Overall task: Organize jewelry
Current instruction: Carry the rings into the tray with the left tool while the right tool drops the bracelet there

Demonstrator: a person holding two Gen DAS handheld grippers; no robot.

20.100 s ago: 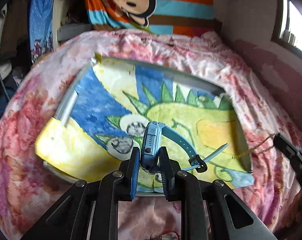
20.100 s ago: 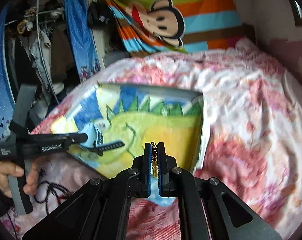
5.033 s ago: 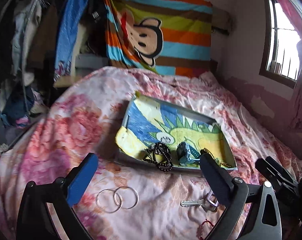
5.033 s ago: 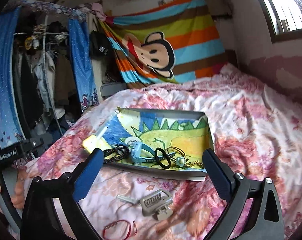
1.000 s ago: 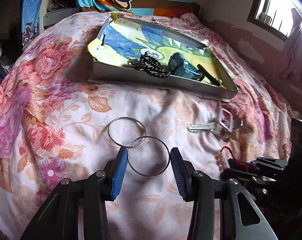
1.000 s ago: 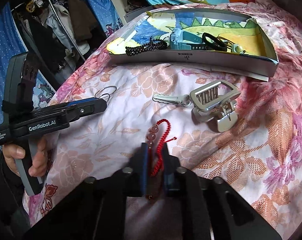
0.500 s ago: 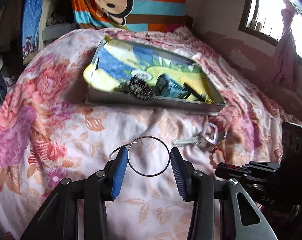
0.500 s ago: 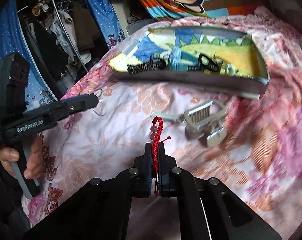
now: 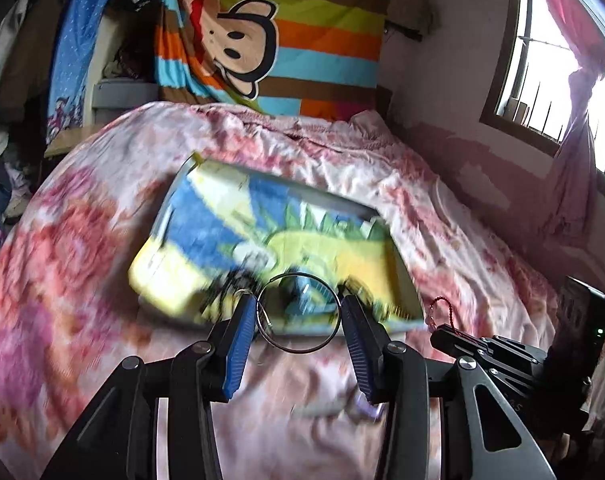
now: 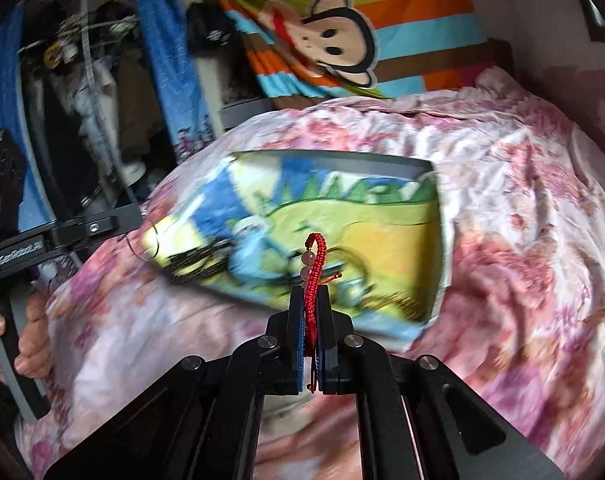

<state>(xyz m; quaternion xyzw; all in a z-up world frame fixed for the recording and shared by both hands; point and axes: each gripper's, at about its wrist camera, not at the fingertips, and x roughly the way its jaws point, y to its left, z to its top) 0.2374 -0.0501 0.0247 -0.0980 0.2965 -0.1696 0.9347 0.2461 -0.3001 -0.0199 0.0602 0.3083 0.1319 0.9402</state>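
My left gripper (image 9: 298, 312) is shut on a thin silver hoop ring (image 9: 302, 350) and holds it in the air before the near edge of the grey tray (image 9: 334, 196). A second hoop (image 9: 240, 292) hangs at the left pad. My right gripper (image 10: 311, 294) is shut on a red cord bracelet (image 10: 316, 256) with pale beads, held upright above the tray's near edge (image 10: 330, 158). The tray has a dinosaur-picture lining and holds dark beads (image 10: 194, 258) and a blue watch (image 10: 248, 256), both blurred. The left gripper shows in the right wrist view (image 10: 138, 216), the right gripper in the left wrist view (image 9: 438, 334).
The tray lies on a bed with a pink floral cover (image 9: 62, 280). A striped monkey blanket (image 9: 270, 40) hangs behind. Clothes and a blue curtain (image 10: 170, 80) stand at the left, a window (image 9: 562, 60) at the right. A key-like blur (image 9: 362, 404) lies on the cover below my left gripper.
Both grippers have lifted off the bed cover and moved forward toward the tray, the left with the hoops, the right with the red bracelet. The views are blurred by motion.
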